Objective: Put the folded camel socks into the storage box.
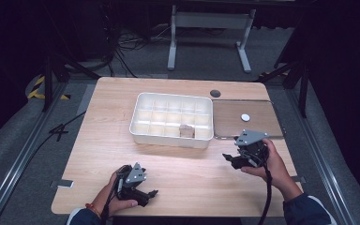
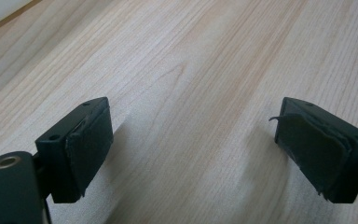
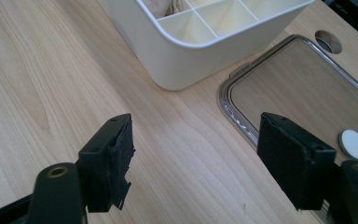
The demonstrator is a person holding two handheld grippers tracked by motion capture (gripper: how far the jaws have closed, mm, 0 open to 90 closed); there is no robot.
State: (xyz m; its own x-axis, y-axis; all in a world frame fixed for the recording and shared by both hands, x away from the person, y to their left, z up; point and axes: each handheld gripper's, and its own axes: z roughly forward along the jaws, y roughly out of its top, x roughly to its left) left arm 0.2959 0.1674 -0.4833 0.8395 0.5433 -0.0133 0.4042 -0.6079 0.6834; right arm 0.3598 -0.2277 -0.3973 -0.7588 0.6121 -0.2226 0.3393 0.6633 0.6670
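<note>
Lid (image 1: 246,123) beside open, empty right gripper (image 1: 238,157)

A pale wood grain is shown by the tabletop (image 1: 103,140). The tray (image 1: 140,133) is white, the lid (image 1: 262,129) clear, its disc (image 1: 245,117) white. Black fingers (image 3: 109,158) are seen.

Dark room – grey floor (image 1: 206,56), white frame legs (image 1: 208,28), loose cables (image 1: 131,44).

Clear flat lid (image 1: 246,123) lying on table just right of white compartment box (image 1: 171,133).
</note>
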